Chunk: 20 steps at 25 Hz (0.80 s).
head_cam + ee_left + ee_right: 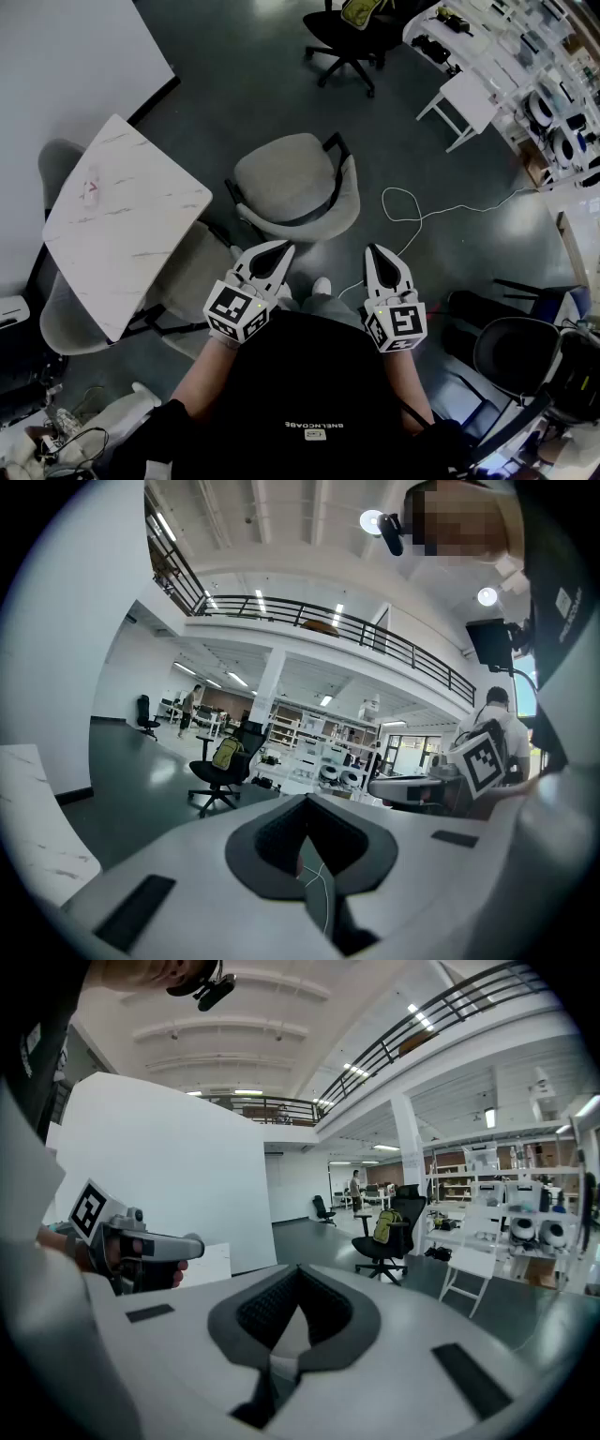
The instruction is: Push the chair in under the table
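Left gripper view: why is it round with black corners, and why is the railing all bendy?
Left gripper view: the wide lens bends the balcony railing and leaves black corners; a ceiling lamp glares white; the left hand-held gripper, close up, looks soft. Right gripper view: same round bending. Head view: the floor has a pale sheen.

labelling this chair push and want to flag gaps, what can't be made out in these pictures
- Legs of the chair: head view, hidden under its own seat.
- Legs of the table: head view, covered by the tabletop.
- The chair in both gripper views: not shown; the shut left tool and right tool fill the lower frame.
- Items on the shelves: head view, top right, too small to name.
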### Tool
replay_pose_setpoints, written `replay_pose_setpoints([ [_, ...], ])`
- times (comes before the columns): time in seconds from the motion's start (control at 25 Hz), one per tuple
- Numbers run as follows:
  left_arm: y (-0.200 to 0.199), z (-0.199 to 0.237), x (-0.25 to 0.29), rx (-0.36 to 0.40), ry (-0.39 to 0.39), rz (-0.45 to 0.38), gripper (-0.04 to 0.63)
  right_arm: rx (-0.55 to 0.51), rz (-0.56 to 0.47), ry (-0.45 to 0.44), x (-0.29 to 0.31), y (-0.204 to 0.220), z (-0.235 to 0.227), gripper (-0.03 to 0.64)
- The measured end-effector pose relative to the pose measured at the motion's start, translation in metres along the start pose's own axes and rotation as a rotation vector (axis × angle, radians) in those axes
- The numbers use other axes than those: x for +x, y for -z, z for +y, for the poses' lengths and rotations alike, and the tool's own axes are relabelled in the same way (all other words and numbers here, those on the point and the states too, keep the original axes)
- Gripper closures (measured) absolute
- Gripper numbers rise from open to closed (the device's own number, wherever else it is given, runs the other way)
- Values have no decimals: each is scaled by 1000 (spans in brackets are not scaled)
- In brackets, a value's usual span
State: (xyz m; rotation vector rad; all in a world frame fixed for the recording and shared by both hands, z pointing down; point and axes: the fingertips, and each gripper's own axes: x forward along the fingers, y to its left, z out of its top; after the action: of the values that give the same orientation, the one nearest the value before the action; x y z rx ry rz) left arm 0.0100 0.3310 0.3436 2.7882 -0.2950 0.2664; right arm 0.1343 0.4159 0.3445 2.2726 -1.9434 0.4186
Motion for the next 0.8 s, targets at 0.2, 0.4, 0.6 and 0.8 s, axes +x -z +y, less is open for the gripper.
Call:
replay_pose_setpoints([
  [0.2,-4,2,19,18,-5,11,589,0,12,-7,12,0,-19,604],
  [0.4,-3,-2,35,2,16,22,589,17,21,-22,23,3,-34,604],
  [0.6,-12,-1,49,66,-22,-6,589,5,-8,-57,34,-5,-46,604],
  [0.8,-25,-2,64,91,-53,-30,589,4,-36,-96,44,-15,-59,604],
])
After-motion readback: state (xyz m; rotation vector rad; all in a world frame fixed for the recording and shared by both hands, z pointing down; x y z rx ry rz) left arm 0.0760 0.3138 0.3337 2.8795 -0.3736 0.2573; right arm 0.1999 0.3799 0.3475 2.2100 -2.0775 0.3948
